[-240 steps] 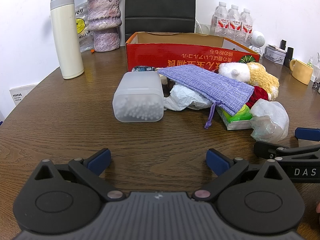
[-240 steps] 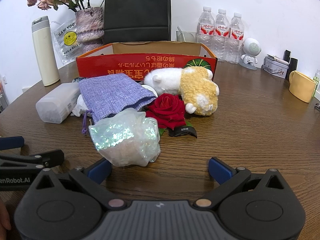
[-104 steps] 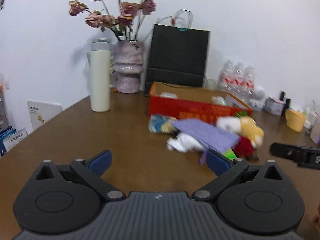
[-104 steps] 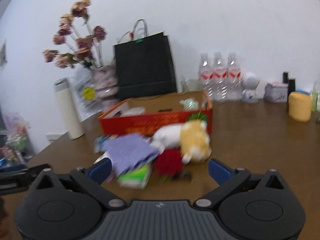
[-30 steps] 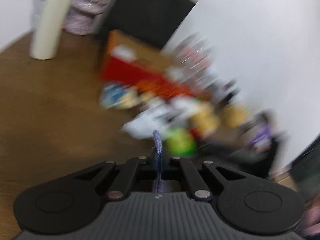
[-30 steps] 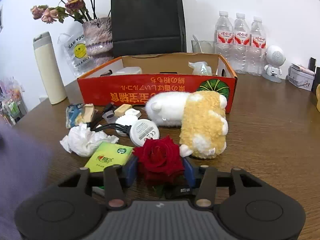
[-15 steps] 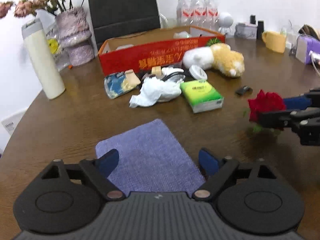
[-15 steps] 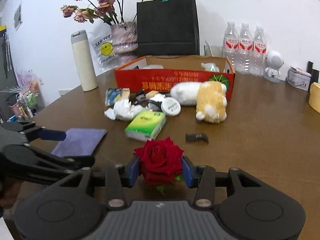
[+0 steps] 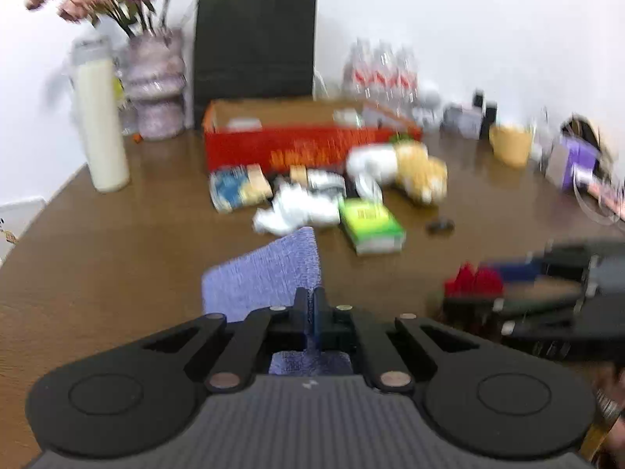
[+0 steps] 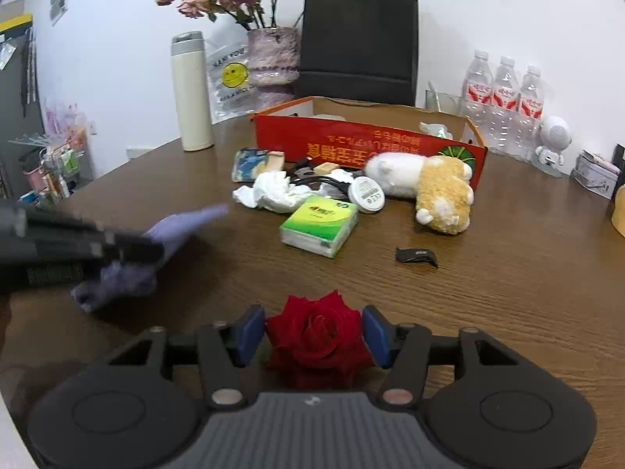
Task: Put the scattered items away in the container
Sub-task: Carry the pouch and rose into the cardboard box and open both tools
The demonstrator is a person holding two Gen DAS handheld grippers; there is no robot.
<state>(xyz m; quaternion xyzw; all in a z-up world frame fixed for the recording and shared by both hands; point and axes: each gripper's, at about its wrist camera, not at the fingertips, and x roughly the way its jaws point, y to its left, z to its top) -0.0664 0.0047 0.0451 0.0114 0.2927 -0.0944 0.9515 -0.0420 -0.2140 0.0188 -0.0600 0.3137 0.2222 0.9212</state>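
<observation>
My left gripper (image 9: pixel 310 310) is shut on the edge of a purple cloth pouch (image 9: pixel 269 273), which rises off the table in front of it. In the right wrist view the pouch (image 10: pixel 129 269) hangs from the left gripper (image 10: pixel 117 250) at the left. My right gripper (image 10: pixel 312 328) has a red rose (image 10: pixel 318 336) between its blue pads, which press on both sides as the jaws are closing. The red cardboard box (image 10: pixel 363 144) stands at the back with a few things in it.
In front of the box lie a green tissue pack (image 10: pixel 320 222), crumpled white tissue (image 10: pixel 273 191), a white and yellow plush toy (image 10: pixel 429 183), a round white tin (image 10: pixel 367 193), a blue packet (image 10: pixel 250 164) and a small black piece (image 10: pixel 416 254). A cream flask (image 10: pixel 191 93), vase, black bag and bottles stand behind.
Half a second ago the left gripper stood open over the pouch lying flat; now it is shut on the pouch, which is lifted. The right gripper still holds the rose, drawn back from the pile.
</observation>
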